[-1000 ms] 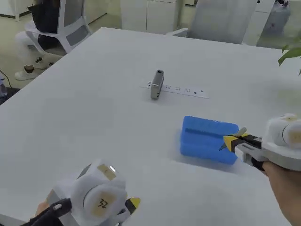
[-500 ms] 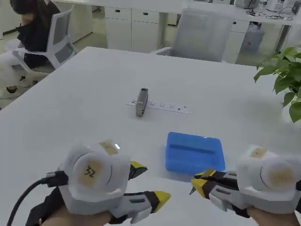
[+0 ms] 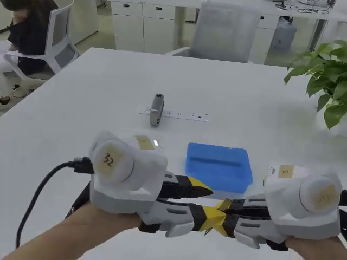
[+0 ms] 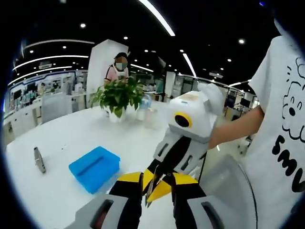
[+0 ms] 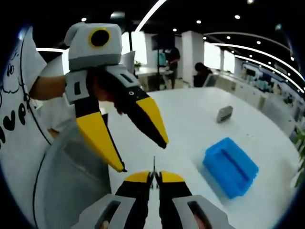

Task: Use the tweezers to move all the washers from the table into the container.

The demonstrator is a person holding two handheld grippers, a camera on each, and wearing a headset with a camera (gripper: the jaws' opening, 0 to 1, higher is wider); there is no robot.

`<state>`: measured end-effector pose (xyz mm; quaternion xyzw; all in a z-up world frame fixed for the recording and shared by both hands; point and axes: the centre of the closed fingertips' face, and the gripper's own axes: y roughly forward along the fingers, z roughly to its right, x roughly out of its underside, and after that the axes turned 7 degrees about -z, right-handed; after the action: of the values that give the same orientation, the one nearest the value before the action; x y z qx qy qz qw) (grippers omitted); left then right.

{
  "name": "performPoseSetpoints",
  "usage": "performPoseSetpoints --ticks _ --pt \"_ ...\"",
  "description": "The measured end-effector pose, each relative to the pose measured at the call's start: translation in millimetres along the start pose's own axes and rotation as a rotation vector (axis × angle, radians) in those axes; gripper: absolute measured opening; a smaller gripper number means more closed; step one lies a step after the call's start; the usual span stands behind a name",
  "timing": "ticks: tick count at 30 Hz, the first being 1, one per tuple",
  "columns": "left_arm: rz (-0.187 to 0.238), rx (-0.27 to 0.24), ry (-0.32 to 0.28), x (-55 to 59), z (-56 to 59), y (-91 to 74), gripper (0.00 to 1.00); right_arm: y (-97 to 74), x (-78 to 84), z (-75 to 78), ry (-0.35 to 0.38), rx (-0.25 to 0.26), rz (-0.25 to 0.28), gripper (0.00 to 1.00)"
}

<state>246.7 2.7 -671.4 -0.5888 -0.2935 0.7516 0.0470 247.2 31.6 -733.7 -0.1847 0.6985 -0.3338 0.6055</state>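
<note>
Head view: blue container (image 3: 218, 167) sits on white counter (image 3: 81, 108); left gripper view: own jaws spread, right gripper (image 4: 156, 177) nosed between them; right gripper view: jaws pinch tweezers (image 5: 154, 164), left gripper (image 5: 143, 155) spread just ahead; judged regrip step, next needs firm hold, then tips onto a washer

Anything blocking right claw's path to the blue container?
Nothing visible. In the right gripper view, bare table lies between the tweezers in the right claw and the blue container; the left claw hangs off to one side.
</note>
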Motion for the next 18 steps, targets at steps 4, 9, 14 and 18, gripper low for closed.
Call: performPoseSetpoints --ticks 4,9,14,18 --pt "-0.025 0.073 0.037 -1.7 7.6 5.8 0.13 2.8 4.7 -4.6 -0.031 -0.017 -0.025 0.03" --pt "-0.073 0.136 0.116 0.5 12.9 8.5 0.12 2.4 7.9 -8.0 -0.058 -0.036 -0.037 0.03" --pt "-0.128 0.208 0.145 5.5 19.2 10.3 0.07 0.8 8.4 -12.1 -0.069 -0.057 -0.038 0.03" --pt "-0.156 0.251 0.172 7.2 22.9 12.3 0.01 0.3 10.3 -18.7 -0.103 -0.076 -0.055 0.03"
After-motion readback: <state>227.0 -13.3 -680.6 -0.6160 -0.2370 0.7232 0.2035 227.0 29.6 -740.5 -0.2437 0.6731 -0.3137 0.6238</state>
